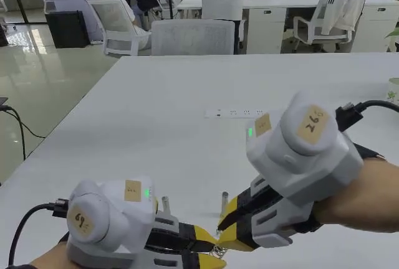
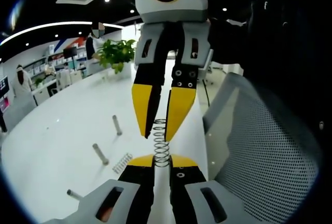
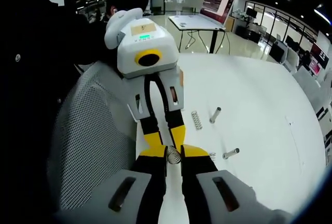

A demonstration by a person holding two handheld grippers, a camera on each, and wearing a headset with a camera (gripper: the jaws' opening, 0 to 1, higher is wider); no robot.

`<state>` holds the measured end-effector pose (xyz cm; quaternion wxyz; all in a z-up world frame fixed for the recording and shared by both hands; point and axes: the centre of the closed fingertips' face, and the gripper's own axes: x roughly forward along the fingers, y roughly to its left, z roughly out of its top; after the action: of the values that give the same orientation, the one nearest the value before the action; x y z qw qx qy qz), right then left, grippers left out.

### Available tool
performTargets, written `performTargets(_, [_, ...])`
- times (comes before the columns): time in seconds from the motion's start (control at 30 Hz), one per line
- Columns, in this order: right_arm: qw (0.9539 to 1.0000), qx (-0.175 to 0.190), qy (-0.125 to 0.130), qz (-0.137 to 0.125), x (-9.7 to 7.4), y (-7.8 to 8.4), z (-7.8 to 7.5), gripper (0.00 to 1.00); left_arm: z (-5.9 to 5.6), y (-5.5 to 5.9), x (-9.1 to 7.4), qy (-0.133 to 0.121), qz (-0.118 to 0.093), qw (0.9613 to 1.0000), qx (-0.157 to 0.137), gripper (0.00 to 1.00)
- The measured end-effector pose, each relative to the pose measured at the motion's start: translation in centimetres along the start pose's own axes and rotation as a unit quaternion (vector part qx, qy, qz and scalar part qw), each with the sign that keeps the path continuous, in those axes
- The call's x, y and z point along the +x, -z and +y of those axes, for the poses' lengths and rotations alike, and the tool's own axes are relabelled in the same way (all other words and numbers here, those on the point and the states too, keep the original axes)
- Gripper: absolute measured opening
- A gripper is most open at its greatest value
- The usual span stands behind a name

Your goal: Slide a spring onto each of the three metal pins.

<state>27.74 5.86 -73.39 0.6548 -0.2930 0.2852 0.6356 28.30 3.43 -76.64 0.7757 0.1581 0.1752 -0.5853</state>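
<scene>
**Spring stock: none fitted**

One spring [image 2: 162, 143] nipped end to end: your left gripper [image 2: 162, 161] closed on its near end, right gripper [image 2: 158, 132] pinched on the far. Three pins [image 2: 100, 153] left of the left jaws — all bare, by my reading; second spring [image 2: 122, 162] loose beside them

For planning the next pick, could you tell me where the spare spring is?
Left gripper view: the spare spring lies on the table, right of the middle metal pin.
</scene>
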Motion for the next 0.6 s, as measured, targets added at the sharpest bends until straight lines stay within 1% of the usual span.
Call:
performTargets(0.17, [1.0, -0.003, -0.001, -0.001, 0.15, -0.24, 0.06, 0.07, -0.07, 0.0, 0.07, 0.001, 0.0, 1.0, 0.0, 0.02])
performTargets(0.37, [1.0, 0.0, -0.001, 0.007, 0.31, 0.19, -0.02, 0.08, -0.03, 0.31, 0.08, 0.001, 0.003, 1.0, -0.004, 0.02])
performTargets(0.5, [1.0, 0.003, 0.0, 0.008, 0.27, 0.34, -0.12, 0.08, 0.04, 0.39, 0.1, 0.0, 0.004, 1.0, -0.007, 0.02])
performTargets(0.6, [1.0, 0.007, -0.003, 0.005, 0.14, 0.29, -0.06, 0.08, 0.02, 0.6, 0.13, 0.0, 0.009, 0.9999, -0.006, 0.02])
